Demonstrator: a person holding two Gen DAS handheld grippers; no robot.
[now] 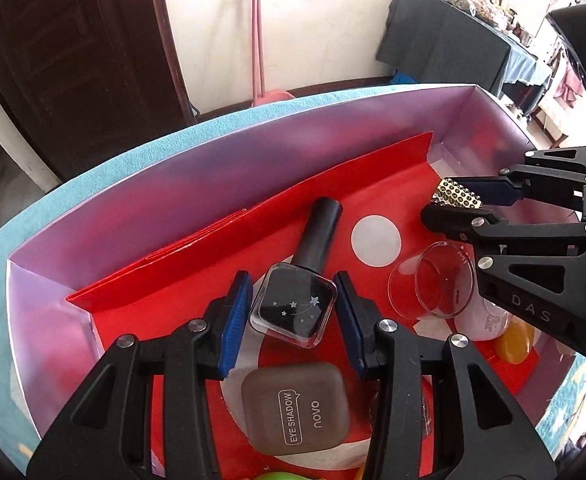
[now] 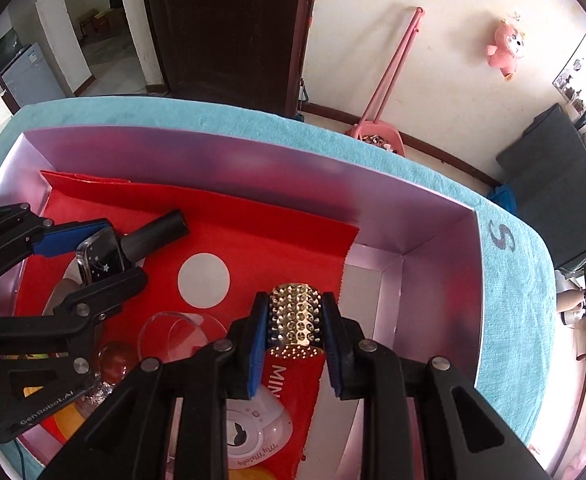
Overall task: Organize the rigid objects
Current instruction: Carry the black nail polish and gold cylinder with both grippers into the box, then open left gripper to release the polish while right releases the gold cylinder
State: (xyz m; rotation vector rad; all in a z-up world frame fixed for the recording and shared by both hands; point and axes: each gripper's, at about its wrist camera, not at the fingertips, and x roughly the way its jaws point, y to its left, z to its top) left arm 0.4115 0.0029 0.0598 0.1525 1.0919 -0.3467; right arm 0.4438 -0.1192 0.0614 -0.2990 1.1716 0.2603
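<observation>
Hanging over the pale purple box (image 1: 213, 148), both sets of tongs are pointing steeply down into it. The left tongs (image 1: 293, 304) are grasping a nail polish bottle (image 1: 293, 304) by its square clear-and-black body, its black cap (image 1: 321, 232) pointing away over the red paper (image 1: 197, 280) lining the box floor. The right tongs (image 2: 297, 320) are clenched on a gold studded cylinder (image 2: 296, 316), holding it above the red paper's ragged edge. A clear cup (image 1: 433, 280) is lying on its side between them, and an eye shadow case (image 1: 297, 412) is sitting just below the bottle. The box is resting on a teal-covered surface (image 2: 505, 320).
</observation>
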